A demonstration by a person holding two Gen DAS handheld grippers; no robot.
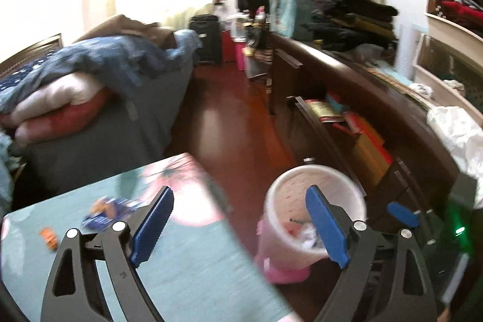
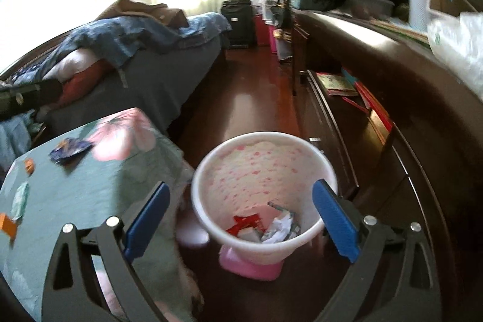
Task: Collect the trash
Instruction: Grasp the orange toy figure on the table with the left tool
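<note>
A white bin [image 2: 259,168] with pink dots stands on a pink base on the floor. It holds a red wrapper [image 2: 244,224] and crumpled white paper [image 2: 280,227]. My right gripper [image 2: 241,224] hangs open just above its rim, with nothing between the blue pads. My left gripper [image 1: 240,227] is open and empty too, between the bin [image 1: 314,201] and the table [image 1: 181,261]. On the teal floral tablecloth [image 2: 90,186] lie a blue wrapper [image 2: 69,151], an orange scrap [image 2: 29,166] and a pale green wrapper [image 2: 19,199]. The left wrist view also shows the blue wrapper [image 1: 105,213] and an orange scrap [image 1: 49,237].
A bed [image 2: 157,80] piled with bedding lies behind the table. A long dark dresser [image 2: 407,98] runs along the right, with an open drawer of books [image 2: 338,83] and a white plastic bag [image 2: 459,44] on top. A strip of red-brown floor [image 2: 250,86] runs between them.
</note>
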